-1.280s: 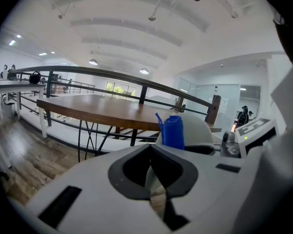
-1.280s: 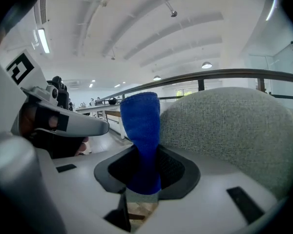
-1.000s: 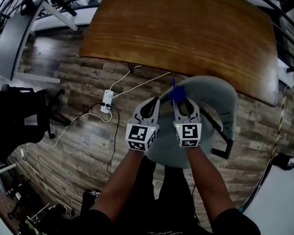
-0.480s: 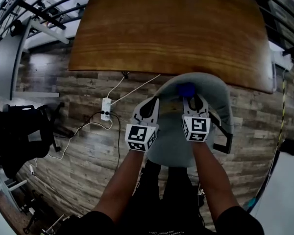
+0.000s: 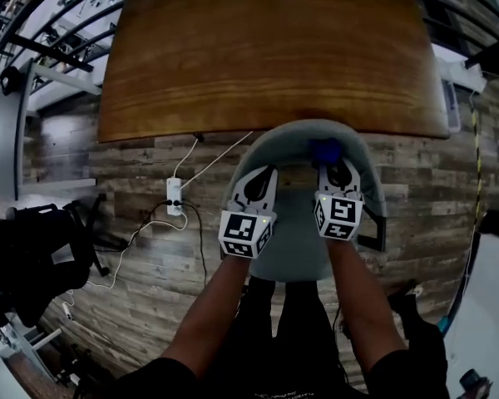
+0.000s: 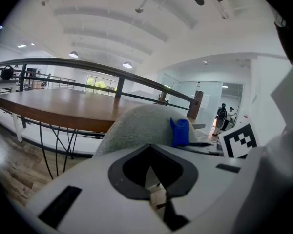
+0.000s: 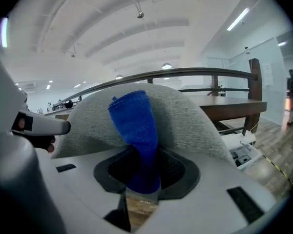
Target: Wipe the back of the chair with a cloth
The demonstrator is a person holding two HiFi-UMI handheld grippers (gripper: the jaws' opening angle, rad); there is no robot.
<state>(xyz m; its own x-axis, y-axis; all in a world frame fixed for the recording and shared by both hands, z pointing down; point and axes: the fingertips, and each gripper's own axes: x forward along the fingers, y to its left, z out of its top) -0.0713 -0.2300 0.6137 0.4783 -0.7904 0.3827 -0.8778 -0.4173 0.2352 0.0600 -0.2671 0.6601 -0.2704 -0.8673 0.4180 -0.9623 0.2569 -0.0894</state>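
Note:
A grey upholstered chair stands below me with its curved back toward the wooden table. My right gripper is shut on a blue cloth, which lies against the top of the chair back. In the right gripper view the blue cloth rises from between the jaws and presses on the grey fabric. My left gripper hangs beside it over the seat, shut with nothing in it. The left gripper view shows the chair back ahead and the cloth to its right.
A large wooden table fills the space beyond the chair. A white power strip with cables lies on the plank floor to the left. A black office chair stands at far left. Metal railing runs past the table.
My right gripper and the cloth have moved rightward and farther along the top of the chair back. The head view has shifted so the chair sits more centred. The left gripper stays beside it.

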